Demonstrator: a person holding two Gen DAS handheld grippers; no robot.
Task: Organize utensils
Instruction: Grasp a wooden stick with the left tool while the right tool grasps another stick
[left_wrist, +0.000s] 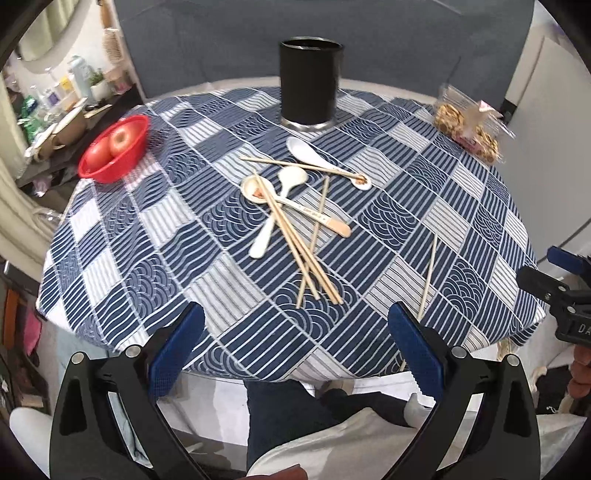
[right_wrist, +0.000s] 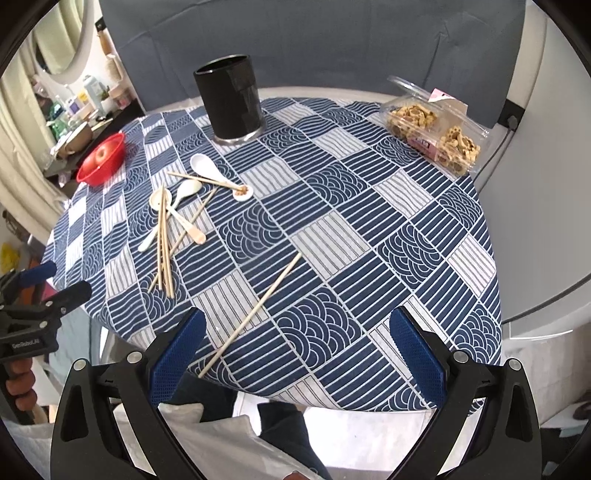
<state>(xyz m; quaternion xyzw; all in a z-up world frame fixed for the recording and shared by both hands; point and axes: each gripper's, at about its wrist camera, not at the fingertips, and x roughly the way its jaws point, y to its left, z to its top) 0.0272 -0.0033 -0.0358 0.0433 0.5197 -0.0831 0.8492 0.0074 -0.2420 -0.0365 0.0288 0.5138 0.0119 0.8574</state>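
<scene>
- Left wrist view: the left gripper (left_wrist: 295, 347) is held over the near edge of the surface (left_wrist: 147, 236), its jaws spread wide and empty. Spoons (left_wrist: 291, 177) and chopsticks (left_wrist: 303, 247) are seen piled at the centre, in front of the upright black holder (left_wrist: 310, 85). A red bowl (left_wrist: 114, 151) with apples is placed far left.
- Right wrist view: the right gripper (right_wrist: 295, 347) is likewise held with jaws apart, nothing between them. A single chopstick (right_wrist: 251, 314) is laid just ahead, apart from the pile (right_wrist: 166, 236). A cookie box (right_wrist: 432, 125) is seen far right.
</scene>
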